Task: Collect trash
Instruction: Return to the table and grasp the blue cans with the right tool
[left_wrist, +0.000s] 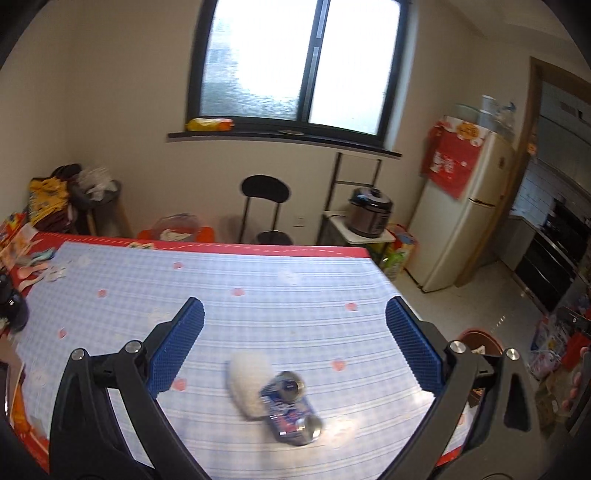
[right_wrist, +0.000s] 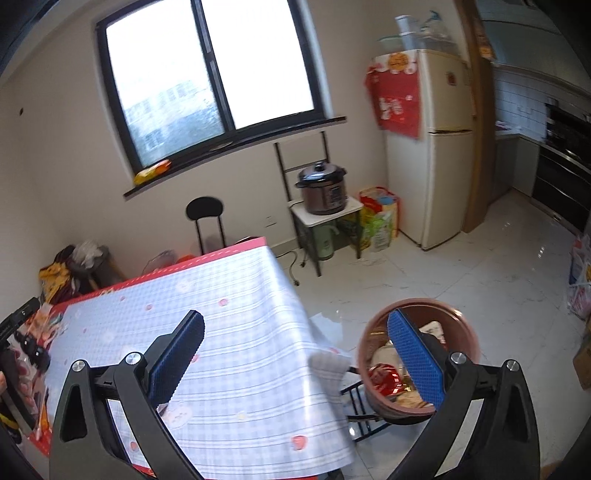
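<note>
A crushed blue and silver drink can (left_wrist: 291, 408) lies on the checked tablecloth (left_wrist: 258, 306), touching a crumpled white tissue (left_wrist: 249, 382) on its left. My left gripper (left_wrist: 294, 318) is open and empty, above and behind both, which lie between its blue pads. My right gripper (right_wrist: 295, 325) is open and empty, over the table's right edge (right_wrist: 314, 354). A brown trash bin (right_wrist: 419, 354) holding trash stands on the floor beside the table, behind my right fingertip (right_wrist: 413, 354). The bin's rim also shows in the left wrist view (left_wrist: 480, 338).
Packets and small items lie at the table's left edge (left_wrist: 26, 269). A black chair (left_wrist: 266, 208) stands behind the table. A pressure cooker (right_wrist: 323, 190) sits on a small stand, next to a fridge (right_wrist: 430, 147). Bags (right_wrist: 581, 280) line the tiled floor at right.
</note>
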